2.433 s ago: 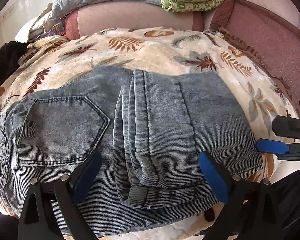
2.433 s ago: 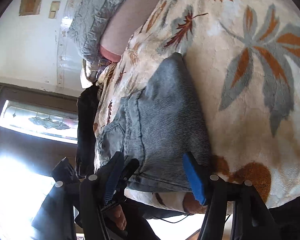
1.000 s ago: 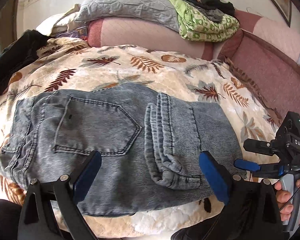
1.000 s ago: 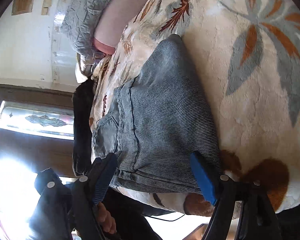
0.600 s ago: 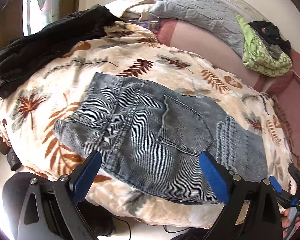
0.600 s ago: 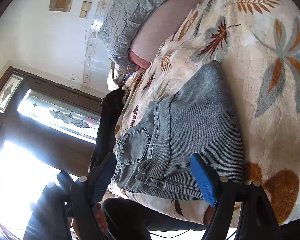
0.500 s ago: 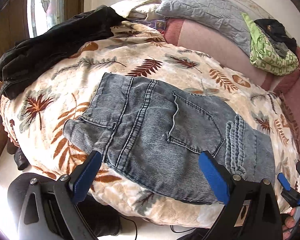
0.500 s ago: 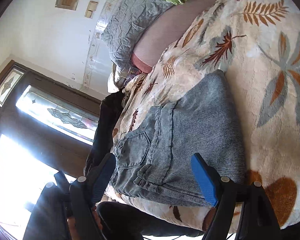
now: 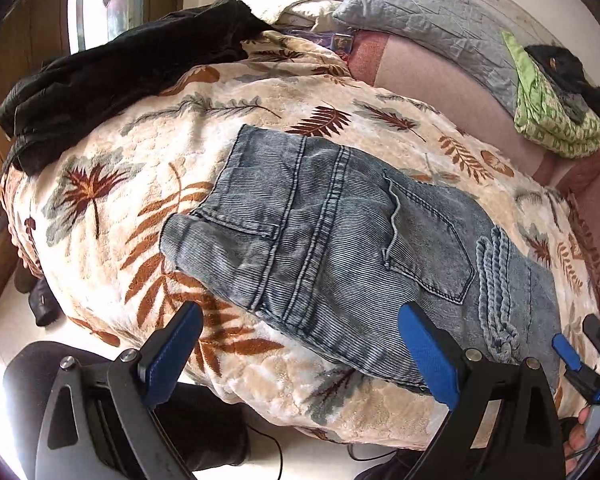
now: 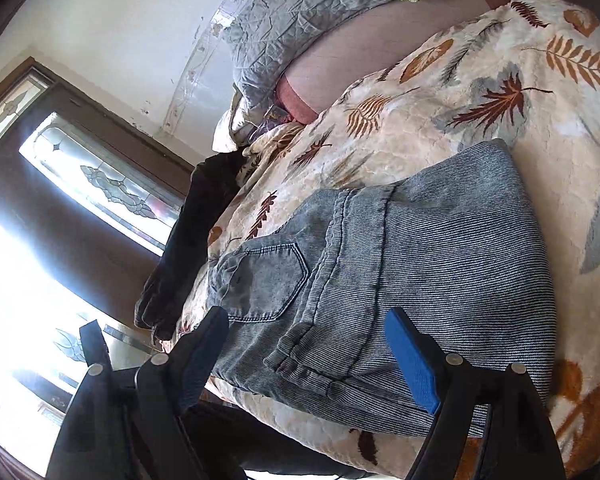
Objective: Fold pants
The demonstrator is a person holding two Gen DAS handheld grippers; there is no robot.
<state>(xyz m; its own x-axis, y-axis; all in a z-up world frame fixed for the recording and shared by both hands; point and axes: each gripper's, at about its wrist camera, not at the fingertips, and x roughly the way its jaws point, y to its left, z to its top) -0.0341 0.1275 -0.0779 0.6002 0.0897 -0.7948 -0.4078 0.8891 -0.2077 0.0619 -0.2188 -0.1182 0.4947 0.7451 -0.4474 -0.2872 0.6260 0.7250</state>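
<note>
We judge the jeans (image 9: 340, 248), lying folded on the blanket (image 9: 112, 168), heavy, limp denim best pinched at the waistband end, while our left gripper (image 9: 300, 354) and right gripper (image 10: 308, 354) hover wide and empty.

At the lower right edge of the left wrist view, the right gripper (image 9: 580, 364) and the hand (image 9: 584, 436) holding it are cut off. In the right wrist view, window (image 10: 28, 320) glare washes out the lower left.

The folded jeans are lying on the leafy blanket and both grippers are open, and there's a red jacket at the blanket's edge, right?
Not quite: the jacket is black, not red, as the left wrist view shows. The folded jeans do lie on the leafy blanket, and both hand-held grippers are open.
</note>
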